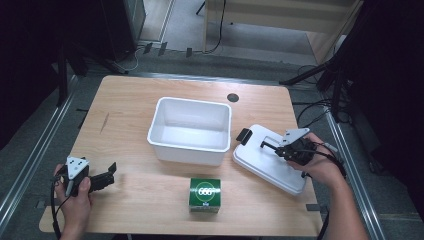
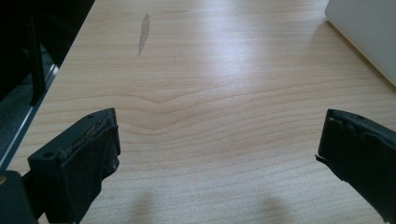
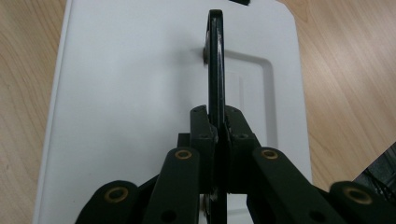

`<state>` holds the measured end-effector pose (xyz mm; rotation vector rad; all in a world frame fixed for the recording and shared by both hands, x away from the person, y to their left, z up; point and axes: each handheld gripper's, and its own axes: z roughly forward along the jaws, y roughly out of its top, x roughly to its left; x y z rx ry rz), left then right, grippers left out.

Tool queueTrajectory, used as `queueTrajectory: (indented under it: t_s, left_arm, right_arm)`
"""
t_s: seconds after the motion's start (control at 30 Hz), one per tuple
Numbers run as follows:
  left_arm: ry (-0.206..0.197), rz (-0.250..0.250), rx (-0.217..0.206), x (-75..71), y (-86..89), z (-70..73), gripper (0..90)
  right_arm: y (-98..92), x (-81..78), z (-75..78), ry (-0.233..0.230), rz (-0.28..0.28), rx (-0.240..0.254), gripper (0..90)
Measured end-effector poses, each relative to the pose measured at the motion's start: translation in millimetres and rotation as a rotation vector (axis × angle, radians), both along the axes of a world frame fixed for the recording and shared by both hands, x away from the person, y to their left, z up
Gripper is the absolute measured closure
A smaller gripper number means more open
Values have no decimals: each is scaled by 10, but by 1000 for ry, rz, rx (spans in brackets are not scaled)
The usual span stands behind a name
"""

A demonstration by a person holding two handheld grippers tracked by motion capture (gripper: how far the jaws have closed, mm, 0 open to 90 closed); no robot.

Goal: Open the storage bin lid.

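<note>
A white lid (image 1: pixel 267 162) lies flat on the table to the right of an open white tub (image 1: pixel 190 130). The lid (image 3: pixel 140 93) carries a thin black handle (image 3: pixel 215 60) that stands up on edge. My right gripper (image 1: pixel 272 146) is shut on that handle, and its two pads (image 3: pixel 203 126) press on either side of it. Near the table's front left corner my left gripper (image 1: pixel 107 175) stands open over bare wood, its jaws far apart (image 2: pixel 217 144) and nothing between them. A green box (image 1: pixel 204 195) marked 666 sits in front of the tub.
A black clip (image 1: pixel 243 134) sticks out at the lid's far corner, close to the tub. A round grommet hole (image 1: pixel 233 97) sits near the table's back edge. A corner of the tub (image 2: pixel 369 32) shows at the upper right of the left gripper view. Dark stands and cables crowd the floor beyond the table's right side.
</note>
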<state>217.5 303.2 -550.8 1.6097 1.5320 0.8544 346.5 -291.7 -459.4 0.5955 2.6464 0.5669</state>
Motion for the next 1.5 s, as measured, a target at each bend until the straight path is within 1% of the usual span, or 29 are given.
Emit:
queueTrajectory:
  t_s: [0.13, 0.33, 0.43, 0.5, 0.53, 0.6, 0.67, 0.7, 0.77, 0.83, 0.93, 1.03, 1.1, 1.23, 1.3, 1.37, 1.4, 1.43, 1.5]
  left_arm:
    - [1, -1, 1, 0, -1, 0, 0]
    - [1, -1, 0, -1, 0, 0, 0]
    - [0, 0, 0, -1, 0, 0, 0]
    - [1, -1, 0, -1, 0, 0, 0]
    - [1, 0, 0, -1, 0, 0, 0]
    - [1, 0, 0, 0, -1, 0, 0]
    - [-1, 1, 0, -1, -3, -1, 0]
    - [-1, 2, 0, -1, -4, -1, 0]
    - [-1, 2, 1, -1, -4, -1, 0]
    - [-1, 3, 2, -3, -4, -1, 0]
    - [-2, 3, 1, -4, -3, -1, 0]
    - [-2, 4, 1, -4, -3, -1, 0]
    - [-2, 3, 1, -4, -2, -1, 0]
    - [-4, 3, -1, -5, -2, -1, 0]
    - [-7, 3, -3, -6, -2, -2, 0]
    - [-7, 2, -3, -7, -2, -3, 0]
    - [-7, 2, -2, -7, -2, -2, 0]
    - [-7, 1, -2, -7, -2, -3, 0]
    - [-4, 2, -1, -6, -3, -2, 0]
  right_arm:
    - [-6, -14, -73, 0, -15, 1, 850]
    - [6, -36, -168, -18, -25, 1, 850]
    - [6, -56, -194, -31, -28, 9, 849]
    - [12, -79, -196, -28, -34, 13, 845]
    - [17, -91, -196, -24, -28, 15, 831]
    - [33, -117, -198, -6, -13, 20, 731]
    - [51, -143, -197, 6, -13, 25, 647]
    - [60, -157, -194, 20, -3, 35, 584]
    - [78, -177, -179, 47, 5, 42, 528]
    - [106, -208, -147, 41, 7, 36, 481]
    - [135, -228, -89, 36, -1, 47, 390]
    - [163, -247, -23, 17, -16, 61, 296]
    - [197, -275, 23, 14, -19, 69, 252]
    - [272, -324, 69, 14, 0, 71, 174]
    - [326, -357, 83, 24, 12, 70, 128]
    - [376, -380, 96, 46, 23, 76, 112]
    - [409, -392, 101, 54, 31, 79, 85]
    - [431, -402, 102, 61, 27, 81, 60]
    - [484, -424, 102, 79, 56, 73, 2]
